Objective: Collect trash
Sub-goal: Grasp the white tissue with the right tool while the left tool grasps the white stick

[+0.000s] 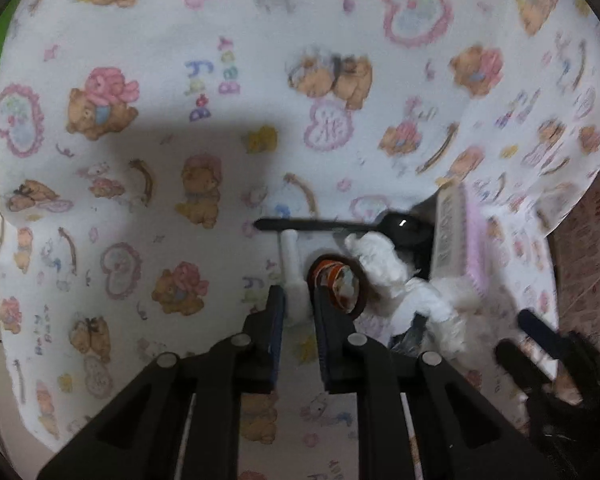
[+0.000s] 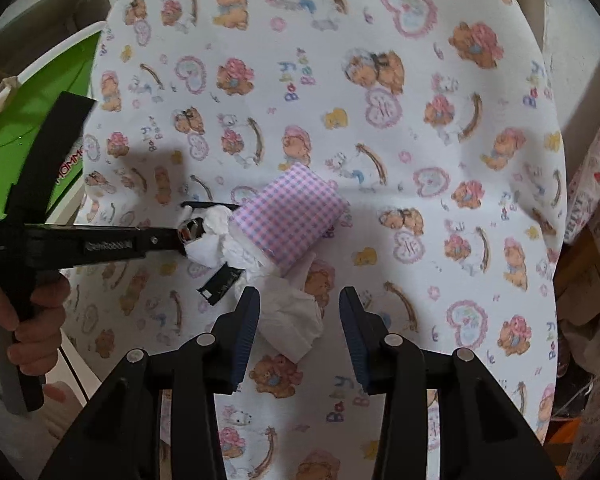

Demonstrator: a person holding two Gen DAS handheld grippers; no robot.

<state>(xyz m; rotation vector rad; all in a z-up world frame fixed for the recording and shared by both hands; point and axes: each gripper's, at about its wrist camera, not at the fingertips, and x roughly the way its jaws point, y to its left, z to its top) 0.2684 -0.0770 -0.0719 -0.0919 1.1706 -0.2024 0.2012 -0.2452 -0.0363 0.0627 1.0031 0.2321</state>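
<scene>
The trash sat piled mid-cloth on the teddy-bear blanket (image 2: 420, 200). The left gripper (image 1: 298, 300) had its fingers pinching a small white plastic piece (image 1: 294, 276). At its 2 o'clock lay a black spoon (image 1: 340, 226) and crumpled tissue (image 1: 384, 268). The right gripper (image 2: 299, 312) was spread apart over a tissue wad (image 2: 292, 316), with a checkered carton (image 2: 296, 216) at 12 o'clock.

left tool (image 1: 298, 304): nearly closed | right tool (image 2: 300, 312): jaws apart, angled down

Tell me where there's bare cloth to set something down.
Free: the printed cloth right of the pink checked pack, and beyond it. Crowded: left of the pack, where crumpled tissues, a black spoon and the left hand-held gripper cluster.
</scene>
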